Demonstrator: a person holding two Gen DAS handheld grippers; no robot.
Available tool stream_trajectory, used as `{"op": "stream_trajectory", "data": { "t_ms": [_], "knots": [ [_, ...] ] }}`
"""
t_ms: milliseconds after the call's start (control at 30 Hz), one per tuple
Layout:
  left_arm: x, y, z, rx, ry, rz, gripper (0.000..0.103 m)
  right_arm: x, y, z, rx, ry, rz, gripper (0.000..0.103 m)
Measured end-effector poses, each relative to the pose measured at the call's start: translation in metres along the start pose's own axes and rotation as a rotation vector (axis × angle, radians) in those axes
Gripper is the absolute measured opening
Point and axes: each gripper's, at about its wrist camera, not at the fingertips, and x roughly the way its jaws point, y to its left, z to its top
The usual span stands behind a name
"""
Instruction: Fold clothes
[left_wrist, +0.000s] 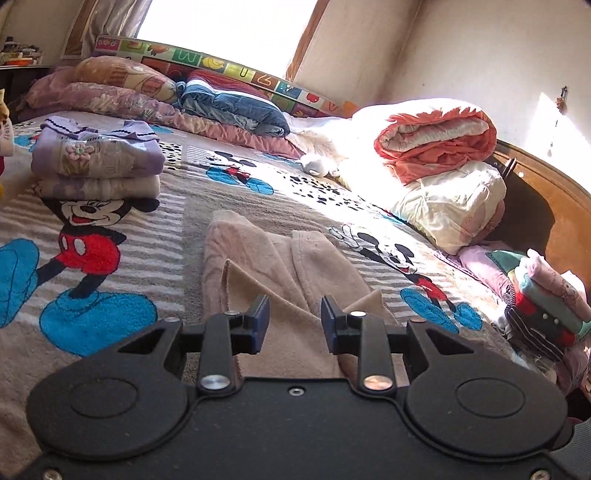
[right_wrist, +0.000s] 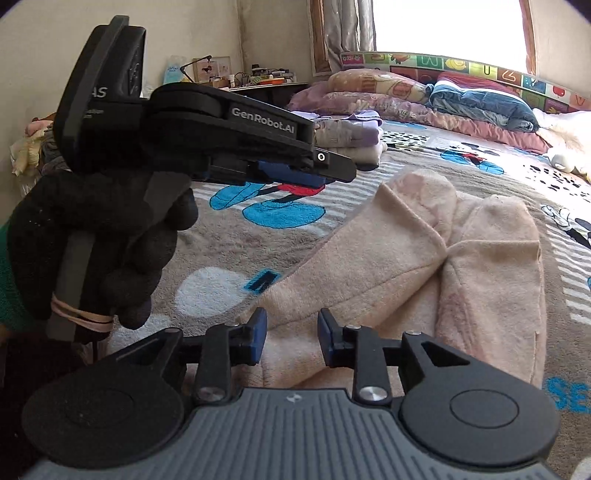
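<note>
Left gripper jaws parted, empty, over beige garment on cartoon bedspread; folded stack beyond.

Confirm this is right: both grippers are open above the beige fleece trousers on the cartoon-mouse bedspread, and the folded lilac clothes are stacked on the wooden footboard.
One detail is wrong. The folded lilac clothes are stacked on the cartoon-mouse bedspread itself, near the pillows, as the left wrist view shows. The rest holds: the left gripper and right gripper are open above the beige fleece trousers.
</note>
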Motion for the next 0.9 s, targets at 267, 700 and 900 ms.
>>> {"op": "stream_trajectory", "data": {
  "t_ms": [267, 700, 900],
  "knots": [
    [0.064, 0.006, 0.020, 0.140, 0.087, -0.018, 0.028, -0.036, -0.064, -0.005, 0.169, -0.100, 0.028, 0.033],
    [0.116, 0.012, 0.003, 0.265, 0.237, 0.093, 0.028, -0.017, -0.096, -0.028, 0.035, -0.051, -0.032, 0.045],
    [0.119, 0.011, 0.019, 0.210, 0.306, 0.101, 0.029, -0.017, -0.084, -0.028, -0.031, -0.034, -0.063, 0.049]
  ]
}}
